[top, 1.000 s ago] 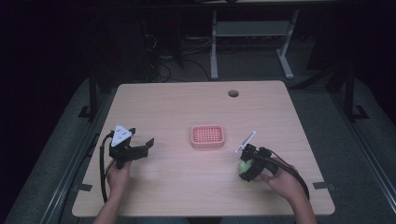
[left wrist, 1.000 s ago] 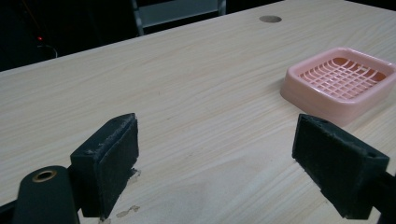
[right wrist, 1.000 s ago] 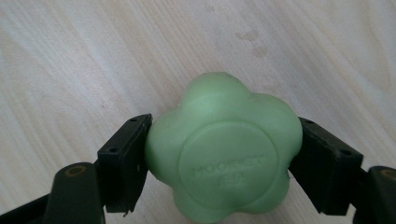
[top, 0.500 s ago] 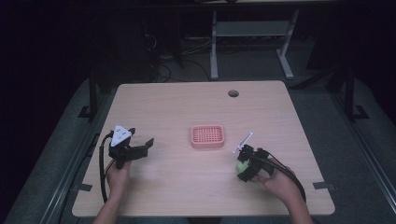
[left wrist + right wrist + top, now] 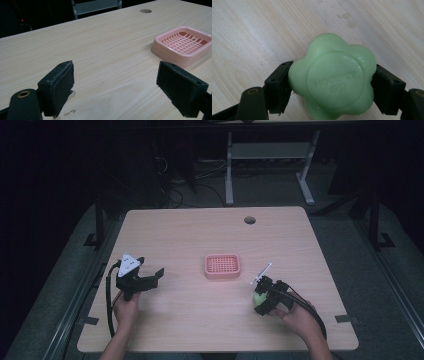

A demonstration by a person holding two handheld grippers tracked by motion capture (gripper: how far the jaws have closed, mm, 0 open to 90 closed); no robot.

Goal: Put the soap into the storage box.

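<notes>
1. High view: the right gripper (image 5: 261, 296) grasps the green soap (image 5: 259, 299) on the table (image 5: 200, 235), near the pink soap dish (image 5: 222, 266), toward the person's right.
2. Step in hand, as judged: gripping the soap for transfer.
3. Next move calls for lifting it over the dish rim.
4. The left gripper (image 5: 150, 279) rests released, well apart from the dish.

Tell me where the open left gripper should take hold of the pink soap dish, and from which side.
Probably from above, jaws across one raised rim wall of the pink soap dish: it sits flat and low on the table, and its walls slope outward. The left gripper is open and apart from it.
</notes>
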